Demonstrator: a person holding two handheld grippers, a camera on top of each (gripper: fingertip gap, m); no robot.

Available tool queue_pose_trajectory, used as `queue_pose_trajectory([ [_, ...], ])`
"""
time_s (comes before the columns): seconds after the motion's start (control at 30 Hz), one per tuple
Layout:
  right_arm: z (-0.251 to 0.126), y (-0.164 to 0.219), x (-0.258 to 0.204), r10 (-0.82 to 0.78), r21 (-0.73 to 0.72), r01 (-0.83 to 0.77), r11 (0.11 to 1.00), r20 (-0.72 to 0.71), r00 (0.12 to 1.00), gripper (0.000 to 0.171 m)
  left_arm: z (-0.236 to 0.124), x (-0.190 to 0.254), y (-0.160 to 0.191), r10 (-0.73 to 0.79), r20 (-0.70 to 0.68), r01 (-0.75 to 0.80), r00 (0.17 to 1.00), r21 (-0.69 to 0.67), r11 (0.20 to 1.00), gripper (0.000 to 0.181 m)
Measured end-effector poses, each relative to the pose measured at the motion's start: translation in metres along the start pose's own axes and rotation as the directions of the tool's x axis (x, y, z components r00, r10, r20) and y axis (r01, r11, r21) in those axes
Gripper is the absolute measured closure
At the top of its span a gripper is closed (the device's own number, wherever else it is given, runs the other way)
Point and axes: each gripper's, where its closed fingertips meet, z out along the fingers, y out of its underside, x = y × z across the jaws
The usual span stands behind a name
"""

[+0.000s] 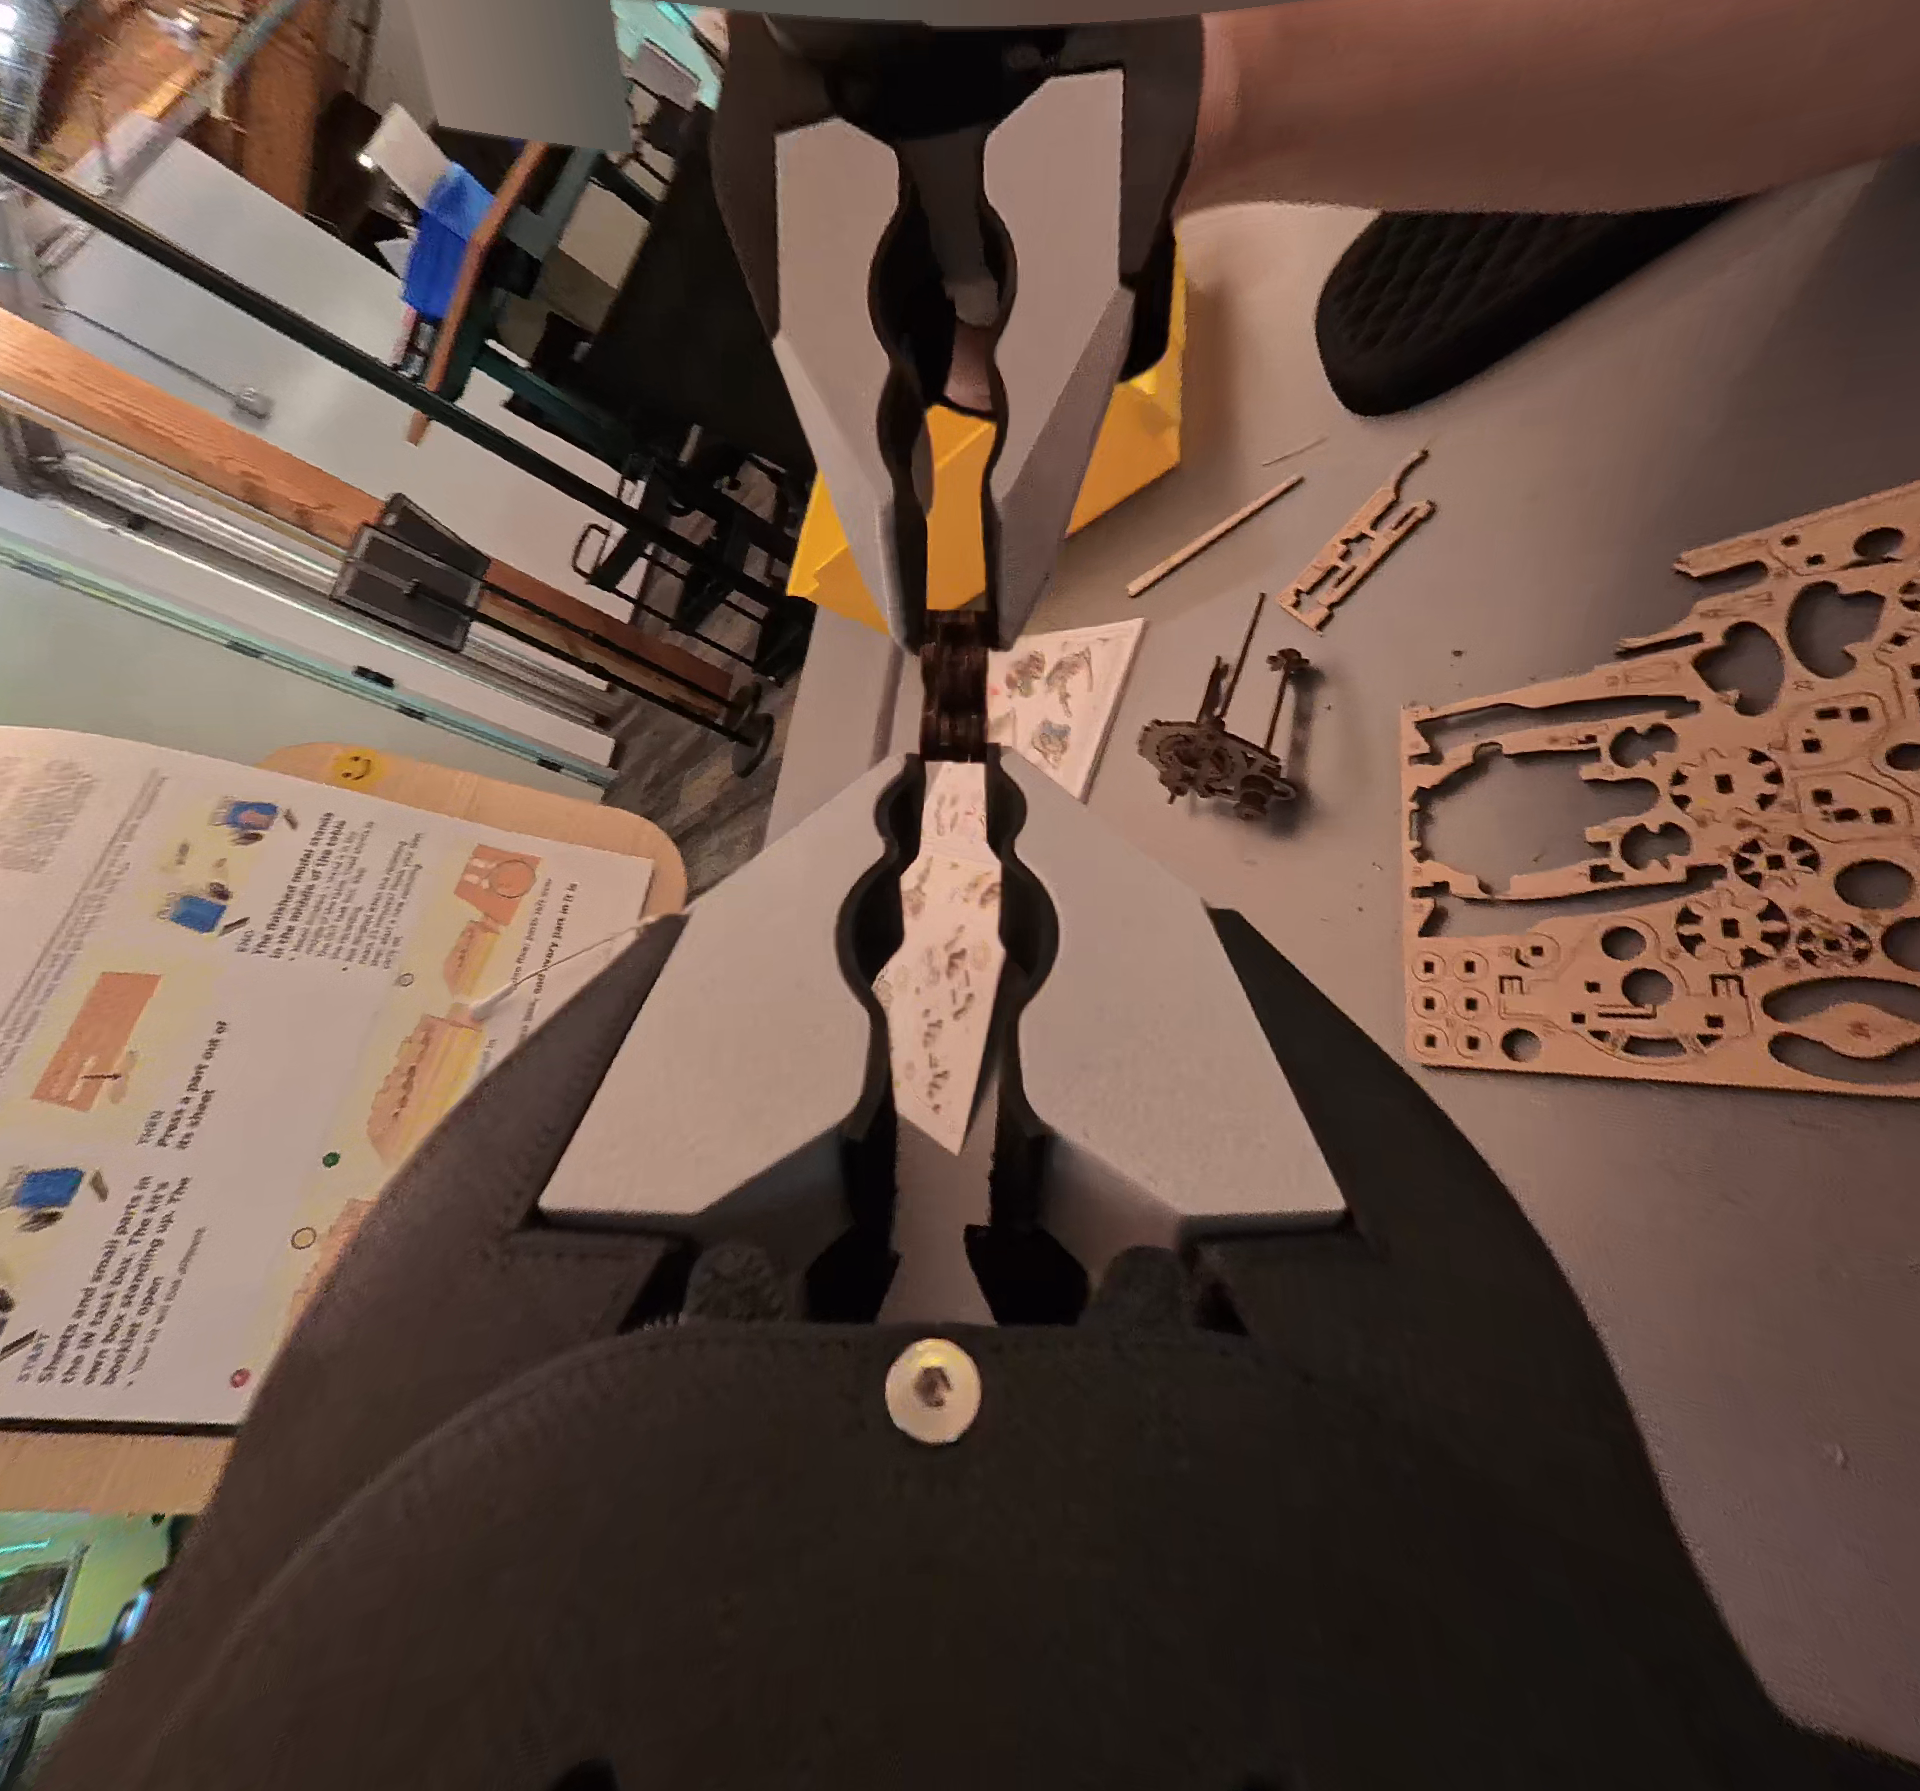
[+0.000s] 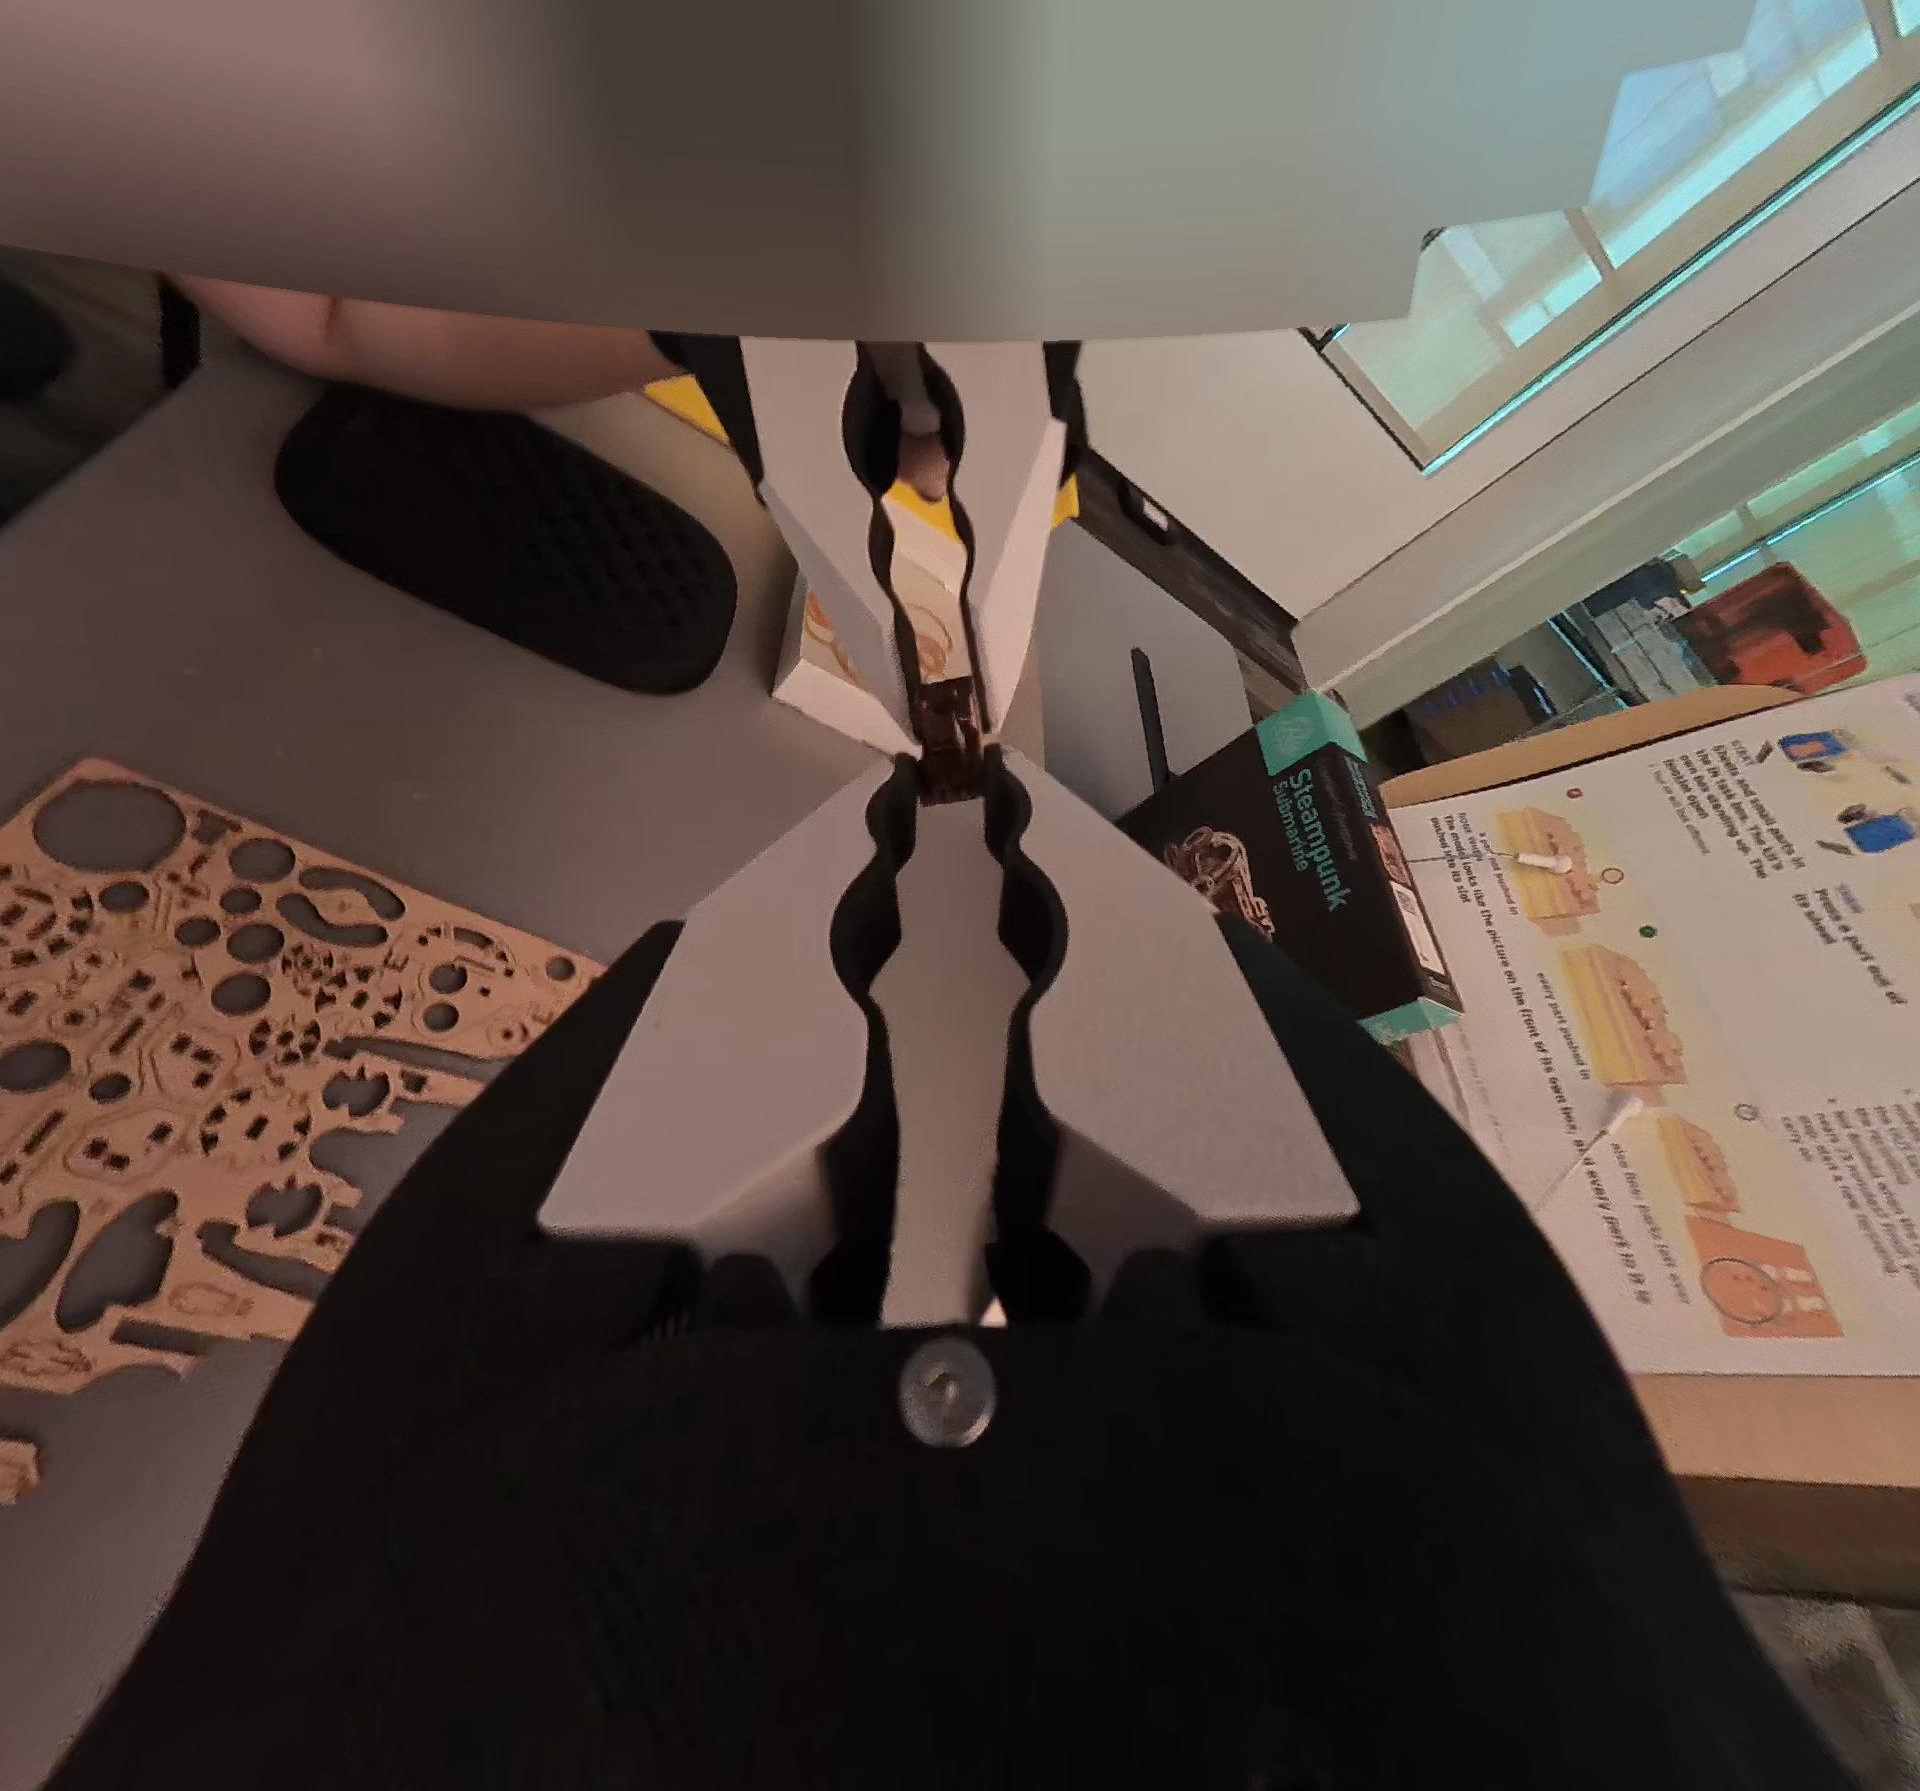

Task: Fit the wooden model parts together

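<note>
Both grippers meet tip to tip and are shut on opposite ends of one small dark wooden part [image 1: 954,692], held above the grey table [image 1: 1558,1274]. My left gripper [image 1: 954,773] grips its near end in the left wrist view, and my right gripper [image 1: 951,635] reaches in from the top. In the right wrist view, my right gripper [image 2: 948,780] holds the same wooden part [image 2: 948,739] while the left gripper [image 2: 951,692] comes in from above. A partly built wooden assembly [image 1: 1226,754] stands on the table to the right.
A punched-out plywood sheet [image 1: 1683,806] lies on the table and also shows in the right wrist view [image 2: 208,1045]. A loose wooden piece [image 1: 1356,546], a thin stick [image 1: 1216,520], a small booklet [image 1: 1060,702], a yellow bin [image 1: 1132,432], a black pad [image 2: 509,536], the kit box [image 2: 1340,868] and a printed instruction sheet [image 2: 1683,1014] surround the work spot. My two grippers' fingertips are within a few centimetres of each other. Both grippers' tips are roughly 20 centimeters from the partly built wooden assembly [image 1: 1226,754].
</note>
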Motion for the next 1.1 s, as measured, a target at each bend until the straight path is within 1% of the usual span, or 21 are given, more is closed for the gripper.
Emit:
queue_pose_trajectory([
  [0.07, -0.003, -0.003, 0.005, 0.02, 0.043, -0.02, 0.999, -0.016, 1.0, 0.158, -0.002, -0.004, -0.003, -0.026, 0.017, 0.026, 1.0, 0.016, 1.0, 0.171],
  [0.17, -0.007, -0.009, 0.006, -0.02, 0.084, 0.024, 0.996, -0.044, 0.999, 0.156, -0.004, -0.007, -0.01, -0.078, 0.019, 0.077, 0.997, 0.047, 0.996, 0.172],
  [0.23, -0.006, -0.007, 0.006, -0.015, 0.062, 0.018, 0.998, -0.04, 0.999, 0.155, -0.005, -0.005, -0.018, -0.111, 0.0, 0.111, 0.994, 0.089, 0.99, 0.172],
  [0.33, -0.008, -0.011, 0.002, -0.022, 0.073, 0.024, 0.997, -0.021, 1.0, 0.161, -0.004, -0.003, -0.02, -0.124, -0.019, 0.126, 0.992, 0.101, 0.987, 0.172],
  [0.43, -0.012, -0.015, 0.008, 0.01, 0.074, -0.007, 0.997, -0.044, 0.999, 0.161, -0.006, -0.009, -0.026, -0.161, 0.008, 0.157, 0.987, 0.155, 0.975, 0.172],
  [0.47, -0.015, -0.016, 0.014, 0.039, 0.079, -0.033, 0.996, -0.068, 0.997, 0.161, -0.008, -0.014, -0.028, -0.169, 0.032, 0.161, 0.985, 0.179, 0.971, 0.168],
  [0.5, -0.02, -0.015, 0.023, 0.072, 0.078, -0.064, 0.995, -0.108, 0.992, 0.161, -0.009, -0.018, -0.028, -0.179, 0.05, 0.166, 0.983, 0.188, 0.968, 0.16],
  [0.57, -0.032, -0.007, 0.044, 0.189, 0.073, -0.179, 0.981, -0.178, 0.966, 0.161, -0.011, -0.024, -0.023, -0.194, 0.072, 0.18, 0.978, 0.16, 0.971, 0.15],
  [0.6, -0.035, -0.002, 0.049, 0.27, 0.062, -0.263, 0.963, -0.184, 0.945, 0.161, -0.01, -0.027, -0.018, -0.184, 0.095, 0.171, 0.978, 0.136, 0.976, 0.147],
  [0.7, -0.038, 0.011, 0.061, 0.448, 0.03, -0.454, 0.89, -0.235, 0.863, 0.161, -0.006, -0.035, -0.003, -0.096, 0.193, 0.09, 0.977, 0.039, 0.995, 0.148],
  [0.77, -0.036, 0.017, 0.061, 0.524, 0.009, -0.538, 0.843, -0.246, 0.816, 0.161, 0.0, -0.036, 0.006, -0.024, 0.232, 0.032, 0.972, -0.032, 0.999, 0.148],
  [0.83, -0.034, 0.022, 0.062, 0.56, -0.006, -0.582, 0.813, -0.268, 0.784, 0.161, 0.007, -0.033, 0.015, 0.043, 0.244, -0.02, 0.969, -0.096, 0.995, 0.15],
  [0.9, -0.036, 0.03, 0.064, 0.566, -0.033, -0.603, 0.797, -0.31, 0.764, 0.161, 0.015, -0.027, 0.023, 0.07, 0.227, -0.04, 0.971, -0.134, 0.99, 0.152],
  [1.0, -0.047, 0.049, 0.073, 0.564, -0.059, -0.633, 0.772, -0.395, 0.725, 0.161, 0.023, -0.021, 0.03, 0.018, 0.197, 0.011, 0.98, -0.144, 0.99, 0.155],
  [1.1, -0.059, 0.079, 0.083, 0.586, -0.08, -0.696, 0.713, -0.477, 0.655, 0.161, 0.025, -0.023, 0.034, -0.072, 0.202, 0.104, 0.977, -0.152, 0.983, 0.16],
])
